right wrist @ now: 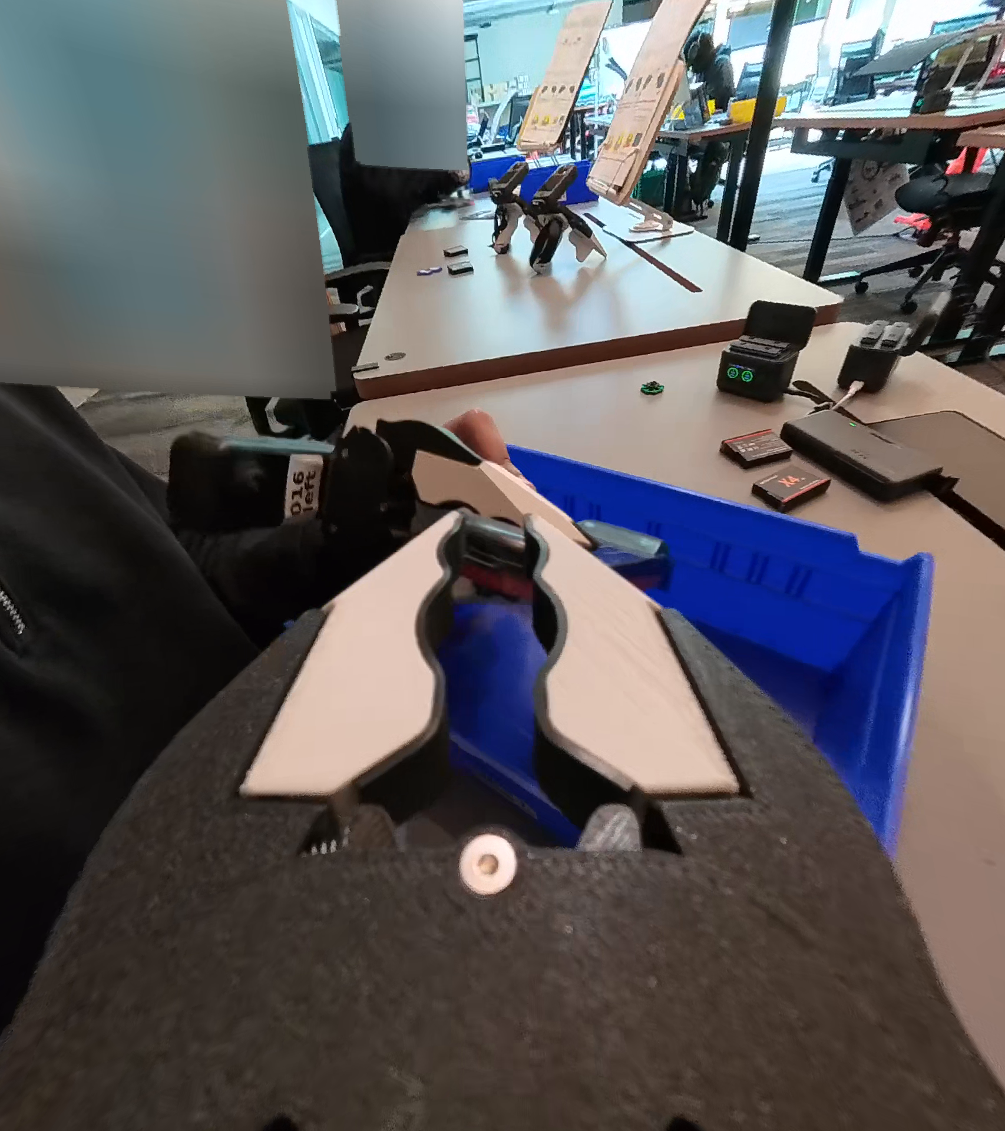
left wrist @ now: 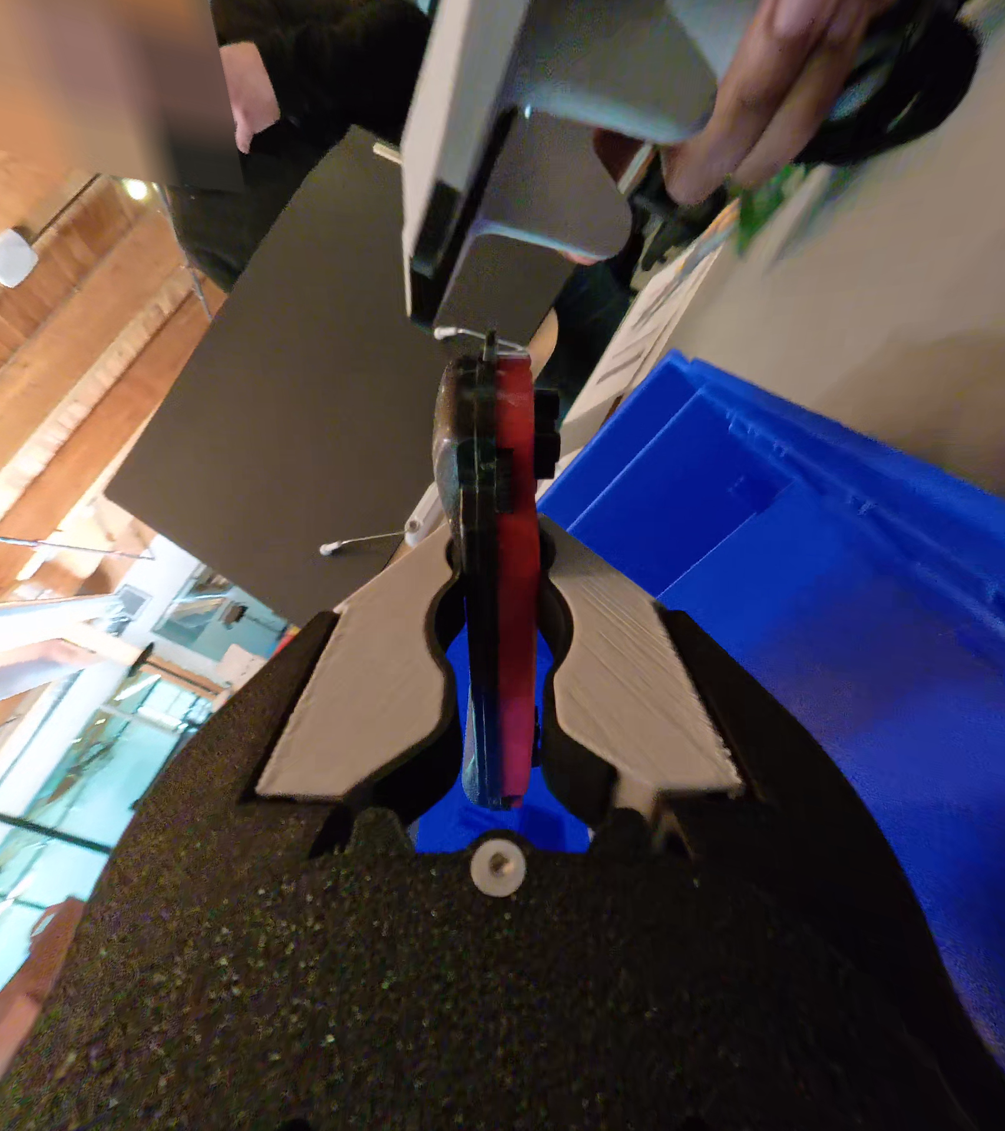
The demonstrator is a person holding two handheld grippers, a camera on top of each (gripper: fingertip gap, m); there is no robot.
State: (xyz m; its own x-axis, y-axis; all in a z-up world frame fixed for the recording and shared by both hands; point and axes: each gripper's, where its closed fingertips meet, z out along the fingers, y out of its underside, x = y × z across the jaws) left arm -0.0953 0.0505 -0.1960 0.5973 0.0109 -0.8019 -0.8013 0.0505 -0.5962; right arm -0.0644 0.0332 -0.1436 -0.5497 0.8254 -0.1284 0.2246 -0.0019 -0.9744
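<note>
Two grippers meet on one thing. From the left wrist view, we see our left gripper [left wrist: 497, 544] pinching a flat red and black device [left wrist: 497, 551] edge-on between its pale fingers [left wrist: 390, 667], above the blue bin [left wrist: 824, 612]. Our right gripper [left wrist: 503, 333] touches the far tip of the device from above. From the right wrist view, our right gripper [right wrist: 494, 532] has its fingertips pressed on the end of the same device [right wrist: 497, 560], over the bin [right wrist: 763, 551] on the table [right wrist: 610, 416].
</note>
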